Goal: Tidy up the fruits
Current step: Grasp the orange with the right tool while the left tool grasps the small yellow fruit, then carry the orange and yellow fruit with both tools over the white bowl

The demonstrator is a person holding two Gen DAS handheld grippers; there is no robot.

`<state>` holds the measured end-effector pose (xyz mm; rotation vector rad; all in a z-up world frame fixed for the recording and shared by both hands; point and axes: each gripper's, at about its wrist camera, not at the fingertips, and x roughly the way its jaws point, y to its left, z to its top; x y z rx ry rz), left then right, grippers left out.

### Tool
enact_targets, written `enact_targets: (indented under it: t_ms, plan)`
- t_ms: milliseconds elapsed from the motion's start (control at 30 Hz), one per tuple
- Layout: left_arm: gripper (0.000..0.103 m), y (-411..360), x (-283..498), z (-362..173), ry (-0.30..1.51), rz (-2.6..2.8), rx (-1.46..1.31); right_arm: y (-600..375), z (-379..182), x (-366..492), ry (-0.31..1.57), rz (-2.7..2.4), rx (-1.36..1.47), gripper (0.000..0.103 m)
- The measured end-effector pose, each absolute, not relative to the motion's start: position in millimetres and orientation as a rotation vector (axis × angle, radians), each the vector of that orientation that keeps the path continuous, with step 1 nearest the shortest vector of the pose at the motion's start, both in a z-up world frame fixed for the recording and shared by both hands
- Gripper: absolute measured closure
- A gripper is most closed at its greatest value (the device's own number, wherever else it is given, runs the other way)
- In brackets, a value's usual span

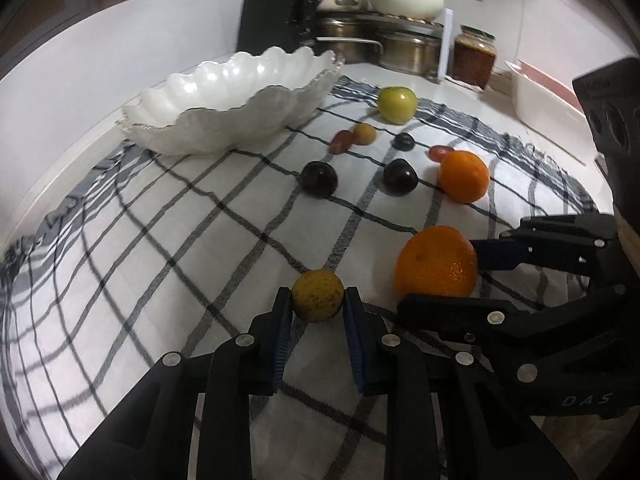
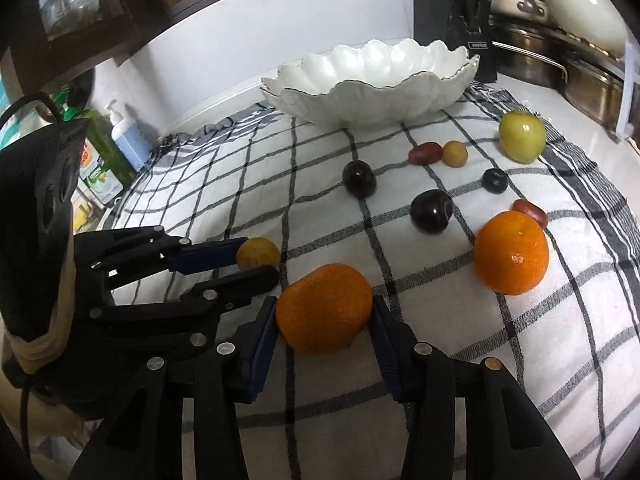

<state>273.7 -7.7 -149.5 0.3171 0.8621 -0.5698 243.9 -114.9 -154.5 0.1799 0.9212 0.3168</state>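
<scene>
Left tool (image 1: 318,300) clenched on small yellow fruit (image 1: 318,295), right tool (image 2: 324,316) on orange (image 2: 323,307), likely for white bowl (image 2: 372,92) at 12 o'clock.

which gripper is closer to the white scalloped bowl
Left. The left gripper, closed on a small yellow fruit, sits on the bowl's side of the cloth. The right gripper, clamping an orange, is beside it, slightly farther away.

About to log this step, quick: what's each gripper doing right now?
Left gripper: shut on the small yellow fruit.
Right gripper: shut on the near orange, which rests on the cloth.
</scene>
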Motion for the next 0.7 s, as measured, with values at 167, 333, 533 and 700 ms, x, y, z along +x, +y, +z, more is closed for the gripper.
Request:
enact_targets:
  t_ms: [167, 333, 533, 700]
  plan:
    - [0.077, -2.8, 265.8, -139.2, 0.850, -0.516, 0.269, -117.0, -146.6, 238.5, 0.911, 0.334, 0.175, 0.057]
    - [0.077, -2.2, 260.8, -122.0, 0.822, -0.467, 0.203, -120.0, -127.3, 235.4, 0.865, 0.343, 0.128, 0.057]
    - [0.077, -4.2, 257.9, -96.3, 0.775, -0.430, 0.142, -131.5, -102.0, 236.0, 0.800, 0.334, 0.111, 0.057]
    - [0.077, -9.1, 259.3, -76.2, 0.735, -0.399, 0.121, -139.5, -80.5, 238.4, 0.734, 0.318, 0.089, 0.057]
